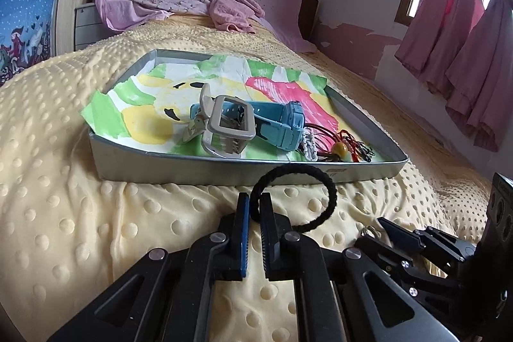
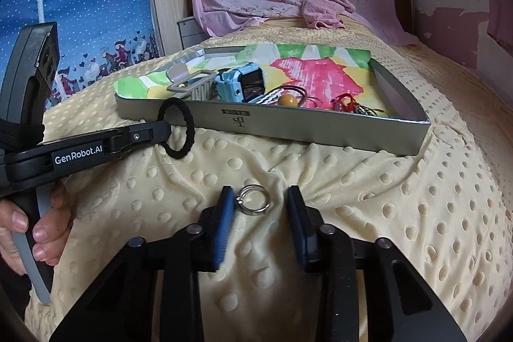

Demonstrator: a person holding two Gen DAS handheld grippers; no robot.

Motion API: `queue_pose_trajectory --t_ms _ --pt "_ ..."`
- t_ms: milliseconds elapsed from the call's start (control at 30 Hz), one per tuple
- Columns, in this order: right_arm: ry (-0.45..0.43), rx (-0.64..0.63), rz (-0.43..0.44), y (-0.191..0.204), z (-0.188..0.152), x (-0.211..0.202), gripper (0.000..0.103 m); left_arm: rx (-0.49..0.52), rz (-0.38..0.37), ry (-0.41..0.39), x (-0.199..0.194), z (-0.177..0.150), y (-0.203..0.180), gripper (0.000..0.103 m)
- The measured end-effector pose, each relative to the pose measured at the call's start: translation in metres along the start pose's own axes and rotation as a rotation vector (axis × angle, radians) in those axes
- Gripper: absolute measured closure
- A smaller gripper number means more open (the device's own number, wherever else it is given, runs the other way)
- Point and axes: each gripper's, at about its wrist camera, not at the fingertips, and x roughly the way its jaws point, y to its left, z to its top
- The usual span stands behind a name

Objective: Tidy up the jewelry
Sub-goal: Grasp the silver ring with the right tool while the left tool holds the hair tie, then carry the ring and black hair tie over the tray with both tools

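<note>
Behind the tray [image 2: 320,130] wall, bracelets [image 2: 349,104] show only partly.

The tray [image 2: 320,127] sits on the bed [image 2: 384,213]; the watch [image 2: 243,82] and hair clip [image 1: 224,130] lie in it, and the ring [image 2: 254,203] lies before it

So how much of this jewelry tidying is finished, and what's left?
Looks mostly done: the grey tray already holds a blue watch, a beige hair claw, red cords and beads. In hand: the left gripper pinches a black hair tie, held before the tray. Left: a silver ring on the yellow blanket, between the open fingers of the right gripper.
</note>
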Motion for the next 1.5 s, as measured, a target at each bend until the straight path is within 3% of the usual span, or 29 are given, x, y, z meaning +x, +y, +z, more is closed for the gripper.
queue_pose_trajectory --t_ms 100,467,767,1067,1233,1500 --pt "0.000 0.001 0.021 0.000 0.000 -0.001 0.084 -0.001 -0.002 0.004 -0.006 -0.001 -0.004 0.097" --pt "-0.015 0.043 0.074 -0.004 -0.005 -0.012 0.084 0.067 0.017 0.024 -0.022 -0.011 -0.032 0.097" --pt "0.001 0.054 0.066 -0.004 -0.010 -0.018 0.084 0.030 0.030 0.040 -0.031 -0.020 -0.020 0.097" --pt "0.027 -0.056 0.066 0.018 -0.009 -0.015 0.084 0.015 0.042 0.041 -0.035 -0.020 -0.014 0.097" --pt "0.049 -0.030 0.084 0.012 -0.005 -0.007 0.084 0.004 0.041 0.048 -0.034 -0.021 -0.011 0.097" --pt "-0.031 0.003 0.103 0.006 0.004 -0.016 0.085 0.023 0.050 -0.011 -0.043 0.003 -0.020 0.097"
